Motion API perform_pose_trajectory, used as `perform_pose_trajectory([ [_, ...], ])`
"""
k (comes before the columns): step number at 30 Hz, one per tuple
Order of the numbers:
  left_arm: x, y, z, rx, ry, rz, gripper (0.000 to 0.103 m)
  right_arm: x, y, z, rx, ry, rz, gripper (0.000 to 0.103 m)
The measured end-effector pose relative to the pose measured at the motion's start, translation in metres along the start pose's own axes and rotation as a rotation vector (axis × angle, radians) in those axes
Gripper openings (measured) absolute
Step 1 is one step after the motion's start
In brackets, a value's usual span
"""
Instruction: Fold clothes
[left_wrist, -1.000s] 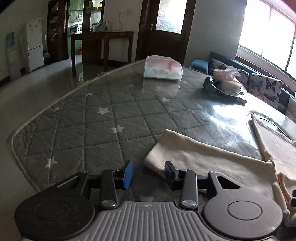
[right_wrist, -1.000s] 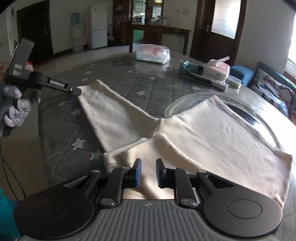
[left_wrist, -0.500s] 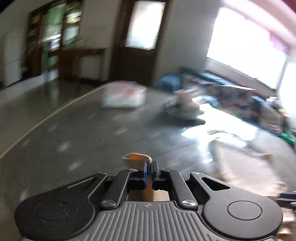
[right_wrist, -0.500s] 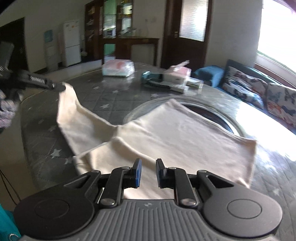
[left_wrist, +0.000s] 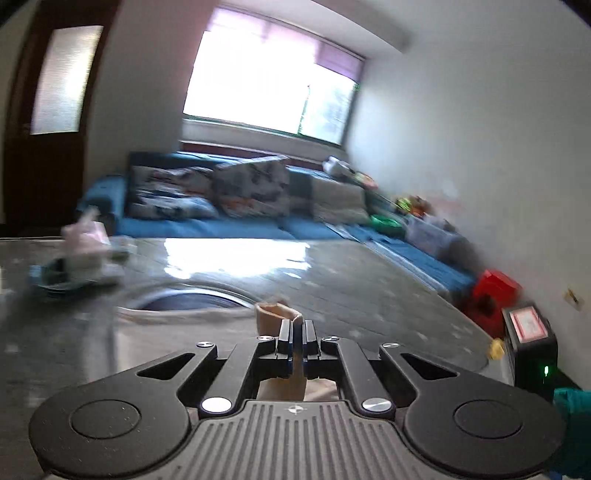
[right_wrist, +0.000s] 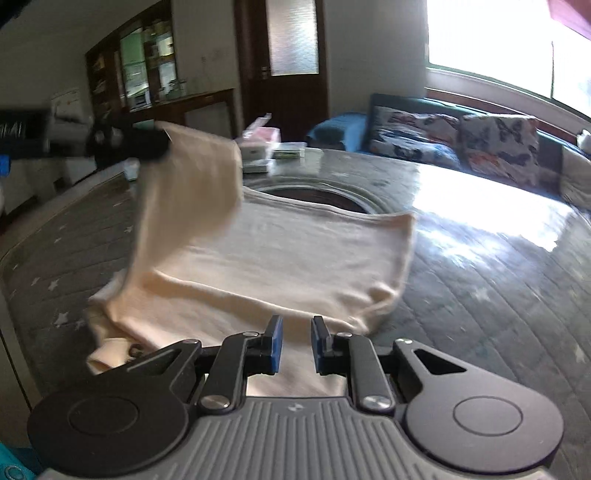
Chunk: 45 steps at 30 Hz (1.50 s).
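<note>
A cream garment (right_wrist: 280, 258) lies spread on the grey star-quilted table cover (right_wrist: 480, 295). One long end of it (right_wrist: 192, 177) is lifted off the table and hangs as a blurred, curved band from my left gripper (right_wrist: 155, 142), seen at the upper left of the right wrist view. In the left wrist view my left gripper (left_wrist: 297, 325) is shut on that cream end (left_wrist: 273, 314), which pokes out past the fingertips. My right gripper (right_wrist: 296, 325) hovers over the near edge of the garment. Its jaws stand a little apart with nothing between them.
A tissue box (right_wrist: 264, 134) and small items sit at the far side of the table, beside a round dark opening (right_wrist: 317, 195). A blue sofa with patterned cushions (left_wrist: 221, 225) runs along the window wall. A red box (left_wrist: 495, 291) and a black device (left_wrist: 528, 332) stand at the right.
My left gripper closed on the garment's long end, lifted it and swung right, toward the sofa side. My right gripper turned right over the garment, its jaws unchanged.
</note>
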<state>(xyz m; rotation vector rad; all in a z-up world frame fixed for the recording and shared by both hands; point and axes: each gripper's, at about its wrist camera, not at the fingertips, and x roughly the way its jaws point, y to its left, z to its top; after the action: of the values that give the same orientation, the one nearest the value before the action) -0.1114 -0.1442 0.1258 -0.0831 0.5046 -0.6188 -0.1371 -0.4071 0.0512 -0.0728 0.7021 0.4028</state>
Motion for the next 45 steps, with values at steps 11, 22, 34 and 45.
perform_pose_trajectory([
  [11, -0.011, 0.032, -0.022, 0.021, 0.062, 0.075, 0.022, -0.008, -0.019, -0.003, 0.093, -0.013, 0.005, 0.016],
  [22, -0.078, 0.104, -0.094, 0.032, 0.166, 0.344, 0.041, 0.019, 0.002, -0.015, 0.094, 0.080, 0.037, 0.032],
  [34, -0.059, 0.088, -0.121, 0.140, 0.186, 0.291, 0.043, 0.004, 0.018, 0.005, -0.011, 0.030, -0.016, 0.007],
  [45, -0.046, 0.079, -0.129, 0.227, 0.194, 0.285, 0.003, -0.008, 0.022, 0.031, -0.101, -0.021, -0.084, 0.006],
])
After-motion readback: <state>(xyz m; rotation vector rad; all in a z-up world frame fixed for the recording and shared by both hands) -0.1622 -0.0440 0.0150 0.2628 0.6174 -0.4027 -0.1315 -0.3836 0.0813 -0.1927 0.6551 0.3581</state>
